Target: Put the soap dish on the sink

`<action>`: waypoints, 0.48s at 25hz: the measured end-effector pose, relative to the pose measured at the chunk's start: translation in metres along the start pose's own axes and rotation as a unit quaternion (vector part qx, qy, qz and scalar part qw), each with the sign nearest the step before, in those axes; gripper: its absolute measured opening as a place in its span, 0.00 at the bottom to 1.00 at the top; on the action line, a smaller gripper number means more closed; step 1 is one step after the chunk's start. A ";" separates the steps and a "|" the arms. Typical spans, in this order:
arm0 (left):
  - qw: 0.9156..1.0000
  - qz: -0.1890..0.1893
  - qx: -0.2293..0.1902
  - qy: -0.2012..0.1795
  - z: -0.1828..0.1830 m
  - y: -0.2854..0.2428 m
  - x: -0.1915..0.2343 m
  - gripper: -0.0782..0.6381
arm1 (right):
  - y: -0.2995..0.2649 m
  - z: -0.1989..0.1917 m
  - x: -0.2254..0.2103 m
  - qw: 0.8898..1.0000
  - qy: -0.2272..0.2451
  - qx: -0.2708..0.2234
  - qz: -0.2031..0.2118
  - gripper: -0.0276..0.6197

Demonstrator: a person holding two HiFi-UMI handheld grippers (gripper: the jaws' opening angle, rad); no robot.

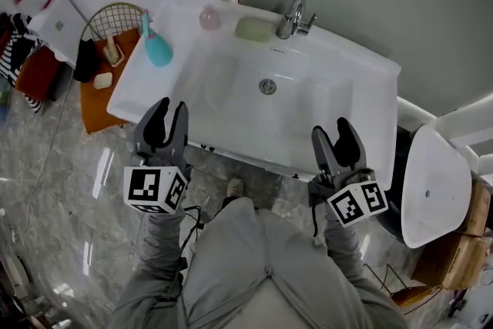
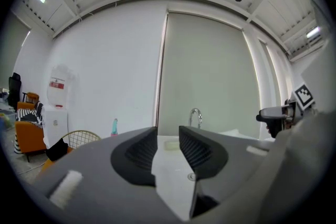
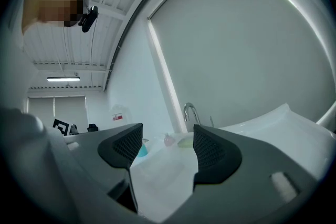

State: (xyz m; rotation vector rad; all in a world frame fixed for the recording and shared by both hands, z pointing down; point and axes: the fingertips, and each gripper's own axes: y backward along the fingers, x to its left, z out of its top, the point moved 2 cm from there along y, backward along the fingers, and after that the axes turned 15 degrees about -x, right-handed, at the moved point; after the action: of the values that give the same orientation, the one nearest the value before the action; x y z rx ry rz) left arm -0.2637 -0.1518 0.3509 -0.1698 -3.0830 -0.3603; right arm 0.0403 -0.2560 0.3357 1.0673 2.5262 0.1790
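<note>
A pale green soap dish (image 1: 254, 28) lies on the back ledge of the white sink (image 1: 370, 112), just left of the chrome faucet (image 1: 293, 14). Both grippers hover at the sink's front edge, pointing level toward the wall. My left gripper (image 1: 171, 105) is at the front left corner, its jaws a narrow gap apart with nothing between them. My right gripper (image 1: 331, 129) is at the front right, jaws wider apart and empty. The left gripper view shows the left gripper (image 2: 168, 136) framing the soap dish (image 2: 170, 145). In the right gripper view, the right gripper (image 3: 168, 136) looks across the basin to the soap dish (image 3: 185, 141).
A teal bottle (image 1: 158, 48) and a pink round object (image 1: 209, 17) sit on the sink's left ledge. Left of the sink, a wire basket (image 1: 115, 19) rests on an orange stool (image 1: 96, 100). A round white seat (image 1: 435, 185) stands at the right.
</note>
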 end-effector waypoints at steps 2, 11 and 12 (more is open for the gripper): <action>1.000 0.002 -0.003 -0.001 0.005 0.008 -0.002 0.30 | 0.000 -0.001 0.005 1.000 0.000 0.003 0.007 0.51; 1.000 0.015 -0.008 0.006 0.012 0.029 0.000 0.30 | -0.002 -0.004 0.016 1.000 0.006 0.007 0.023 0.51; 1.000 0.015 -0.007 0.007 0.011 0.030 0.000 0.30 | -0.001 -0.004 0.017 1.000 0.006 0.008 0.024 0.51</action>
State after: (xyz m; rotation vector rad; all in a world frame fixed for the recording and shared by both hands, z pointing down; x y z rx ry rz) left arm -0.2605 -0.1197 0.3469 -0.2127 -3.0610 -0.3800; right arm 0.0269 -0.2447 0.3342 1.1367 2.5169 0.1798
